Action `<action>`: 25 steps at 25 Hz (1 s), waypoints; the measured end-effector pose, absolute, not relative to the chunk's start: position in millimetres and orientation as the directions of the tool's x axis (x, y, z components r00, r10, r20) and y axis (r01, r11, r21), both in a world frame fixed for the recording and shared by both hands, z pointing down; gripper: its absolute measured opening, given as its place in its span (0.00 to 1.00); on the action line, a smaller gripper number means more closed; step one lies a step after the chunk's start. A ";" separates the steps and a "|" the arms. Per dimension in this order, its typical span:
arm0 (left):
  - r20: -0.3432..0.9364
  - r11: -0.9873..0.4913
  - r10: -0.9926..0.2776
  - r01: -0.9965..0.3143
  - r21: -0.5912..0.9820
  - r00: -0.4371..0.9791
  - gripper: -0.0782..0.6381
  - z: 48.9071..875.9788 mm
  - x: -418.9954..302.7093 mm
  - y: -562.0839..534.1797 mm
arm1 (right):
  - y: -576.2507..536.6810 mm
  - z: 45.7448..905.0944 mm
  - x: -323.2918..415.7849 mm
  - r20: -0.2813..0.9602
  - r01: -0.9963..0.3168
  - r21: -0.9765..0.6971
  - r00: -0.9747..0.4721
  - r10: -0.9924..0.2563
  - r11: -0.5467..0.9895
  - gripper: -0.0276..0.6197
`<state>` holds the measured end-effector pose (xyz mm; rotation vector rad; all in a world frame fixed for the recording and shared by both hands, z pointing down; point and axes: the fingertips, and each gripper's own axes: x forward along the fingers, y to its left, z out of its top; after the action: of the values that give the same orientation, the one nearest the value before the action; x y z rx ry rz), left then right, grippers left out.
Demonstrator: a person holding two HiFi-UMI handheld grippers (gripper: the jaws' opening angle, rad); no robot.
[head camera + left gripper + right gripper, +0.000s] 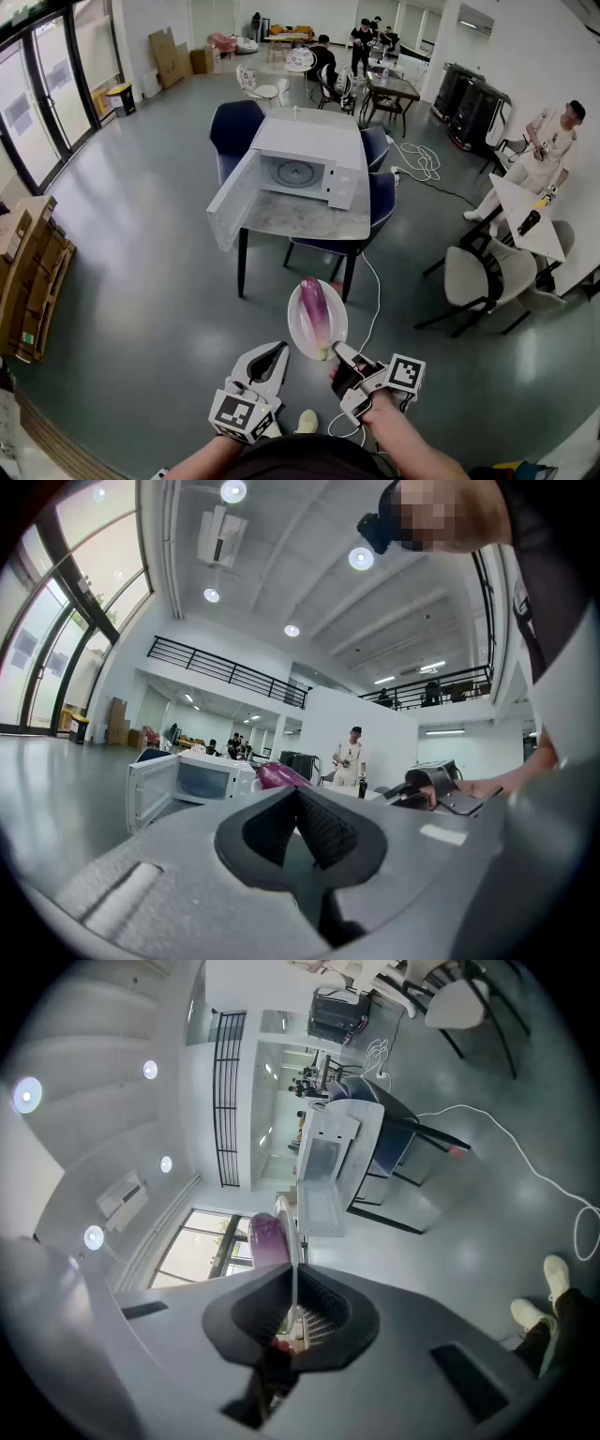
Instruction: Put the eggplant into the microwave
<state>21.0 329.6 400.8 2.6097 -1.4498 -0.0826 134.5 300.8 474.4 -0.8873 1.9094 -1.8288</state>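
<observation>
**Inspector:** State of the 2 tools?

**Assessor:** The right tool (292, 1309) pinches the near rim of a white plate (298, 330); its own view shows the rim edge-on between the pads. The left tool (298, 803) has its pads pressed together with nothing between them. It hangs just left of the plate, apart from it.

**Inspector:** Where is the eggplant?

**Assessor:** The eggplant (315, 311) lies lengthwise on the plate, purple end far, pale end near the right tool. No pad touches it. The microwave (314, 155) stands well beyond on a worktop (305, 217), with its door (232, 202) swung open to the left and the cavity showing.

**Inspector:** How do you rate its handling?

**Assessor:** I judge it firm, with some weight and a smooth, glossy skin, rounded enough to roll. It sits loose, so any tilt of the plate may slide it off. The plate is stiff and probably breakable. It is gripped at 1 edge only, so the load levers against that pinch.

**Inspector:** Recommended hold?

**Assessor:** Keep the rim grip and keep the plate level. Bring the left tool to the far-left rim if the plate sags. If the eggplant is taken directly, grip across its thick middle, not the tapered end.
</observation>
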 end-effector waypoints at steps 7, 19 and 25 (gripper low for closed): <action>0.025 -0.519 -0.848 -0.839 0.162 0.530 0.12 400.1 28.1 329.1 | 296.9 472.5 140.8 0.164 -0.192 -0.981 -0.740 -0.652 -0.029 0.07; 0.024 -0.511 -0.854 -0.847 0.149 0.519 0.12 406.2 31.6 333.5 | 304.7 490.1 152.8 0.219 -0.198 -0.974 -0.722 -0.656 -0.107 0.07; 0.029 -0.499 -0.861 -0.853 0.153 0.509 0.12 399.5 37.4 327.3 | 294.0 479.1 157.0 0.170 -0.182 -0.982 -0.736 -0.655 -0.050 0.07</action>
<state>37.4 327.3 399.5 2.5978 -1.4862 -0.0761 157.0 294.0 479.1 -0.8894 1.8778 -1.8430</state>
